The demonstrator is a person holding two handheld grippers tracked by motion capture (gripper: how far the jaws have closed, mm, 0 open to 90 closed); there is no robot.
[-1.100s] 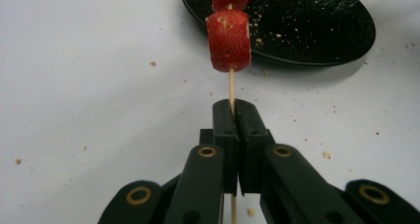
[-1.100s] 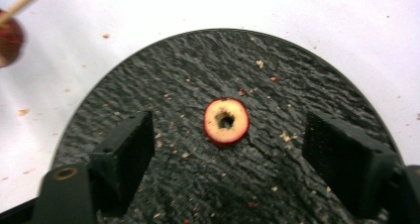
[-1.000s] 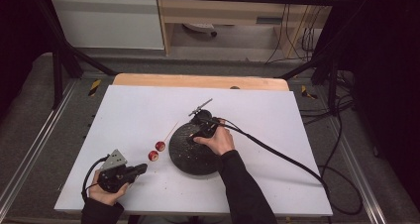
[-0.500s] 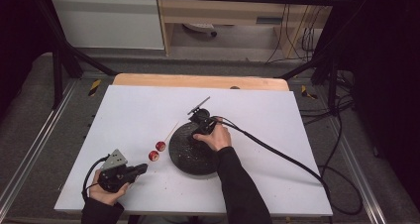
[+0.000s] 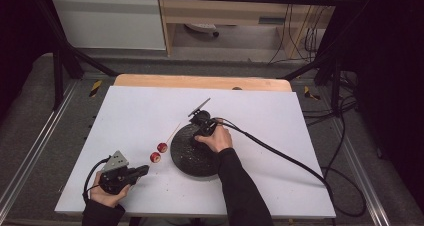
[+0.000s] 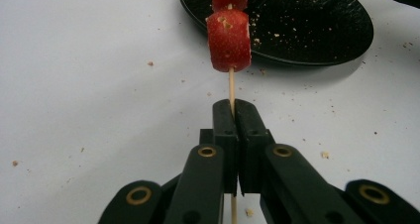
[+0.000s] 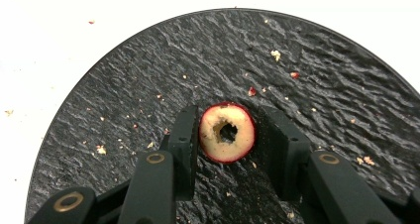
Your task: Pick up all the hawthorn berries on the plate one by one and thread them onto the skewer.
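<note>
The left hand-held gripper (image 6: 233, 117) was clamped on the skewer (image 6: 231, 87), keeping it level and steady above the desk (image 5: 130, 111). The right hand-held gripper (image 7: 228, 135) had just been closing around a cored red slice (image 7: 227, 133) on the black plate (image 7: 322, 70) — likely the next piece to thread.

We hold our left gripper (image 5: 141, 170) low at the near left, its jaws pressed together and pointing right, while our right forearm reaches far toward the middle, the right gripper (image 7: 227, 133) tipped down, its jaws having just been closing.
</note>
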